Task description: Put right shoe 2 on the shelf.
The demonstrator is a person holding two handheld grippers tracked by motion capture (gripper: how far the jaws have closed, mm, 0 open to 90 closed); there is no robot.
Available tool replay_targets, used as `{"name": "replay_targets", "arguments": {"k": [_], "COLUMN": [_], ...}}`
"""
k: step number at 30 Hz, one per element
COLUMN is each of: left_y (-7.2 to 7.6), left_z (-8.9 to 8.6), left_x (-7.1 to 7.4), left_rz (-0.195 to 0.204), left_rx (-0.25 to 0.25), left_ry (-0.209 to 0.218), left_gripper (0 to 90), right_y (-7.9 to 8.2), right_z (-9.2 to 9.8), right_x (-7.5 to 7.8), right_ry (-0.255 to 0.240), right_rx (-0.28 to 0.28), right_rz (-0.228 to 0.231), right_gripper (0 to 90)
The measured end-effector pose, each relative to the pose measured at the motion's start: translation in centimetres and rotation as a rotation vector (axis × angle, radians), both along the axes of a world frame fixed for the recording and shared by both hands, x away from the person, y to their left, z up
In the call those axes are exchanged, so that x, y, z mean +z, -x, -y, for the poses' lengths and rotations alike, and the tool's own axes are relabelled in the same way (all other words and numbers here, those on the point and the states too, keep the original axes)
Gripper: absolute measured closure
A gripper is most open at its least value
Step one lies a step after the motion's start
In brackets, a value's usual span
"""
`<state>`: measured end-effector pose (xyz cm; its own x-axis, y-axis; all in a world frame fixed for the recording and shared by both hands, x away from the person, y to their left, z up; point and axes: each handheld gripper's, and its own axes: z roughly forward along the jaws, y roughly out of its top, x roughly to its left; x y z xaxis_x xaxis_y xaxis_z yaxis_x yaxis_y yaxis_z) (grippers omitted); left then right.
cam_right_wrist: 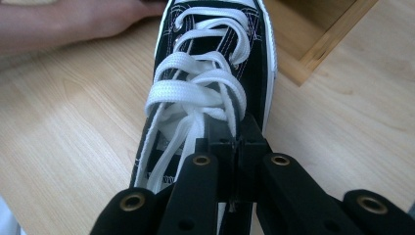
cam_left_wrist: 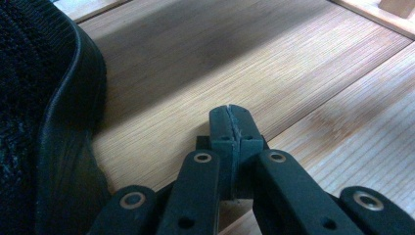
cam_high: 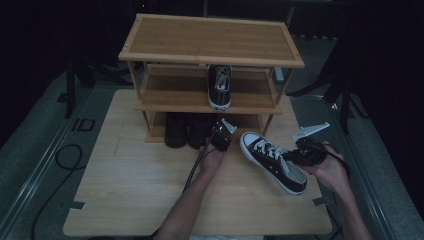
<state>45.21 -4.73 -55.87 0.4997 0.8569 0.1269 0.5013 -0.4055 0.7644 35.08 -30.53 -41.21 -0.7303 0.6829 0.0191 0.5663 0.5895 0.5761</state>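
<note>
Now my right gripper [cam_right_wrist: 237, 142] pinches the black sneaker [cam_high: 272, 161] at its tongue above the surface [cam_high: 130, 190]; the left gripper [cam_left_wrist: 232, 125], closed empty, waits beside the shoe rack [cam_high: 210, 60]. Keep the toe level while lifting.

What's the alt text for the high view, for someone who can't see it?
A person's right gripper grips a black-and-white sneaker above a wooden table, in front of a three-tier bamboo shoe rack. The left gripper sits shut by dark shoes on the bottom shelf; a matching sneaker stands on the middle shelf.
</note>
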Motion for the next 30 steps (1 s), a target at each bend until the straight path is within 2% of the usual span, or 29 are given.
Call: {"name": "replay_targets", "arguments": {"k": [12,22,24,26,30], "left_y": [0.0,0.0,0.0,0.0,0.0], "left_z": [0.0,0.0,0.1,0.0,0.0], "left_x": [0.0,0.0,-0.1,0.0,0.0], "left_rz": [0.002,0.003,0.009,0.001,0.0], "left_rx": [0.002,0.004,0.013,0.002,0.003], "left_ry": [0.002,0.005,0.017,0.003,0.008], "left_gripper": [90.0,90.0,90.0,90.0,90.0], "right_y": [-0.2,-0.7,-0.8,-0.9,-0.9], "right_z": [1.2,0.5,0.3,0.2,-0.3], "right_x": [3.7,5.3,5.5,5.7,6.2], "right_ry": [0.0,-0.01,-0.017,-0.022,-0.02], "right_rx": [0.033,0.071,0.077,0.084,0.097], "right_rz": [0.036,0.046,0.048,0.049,0.056], "right_gripper": [88.8,88.8,88.7,88.8,88.8]}}
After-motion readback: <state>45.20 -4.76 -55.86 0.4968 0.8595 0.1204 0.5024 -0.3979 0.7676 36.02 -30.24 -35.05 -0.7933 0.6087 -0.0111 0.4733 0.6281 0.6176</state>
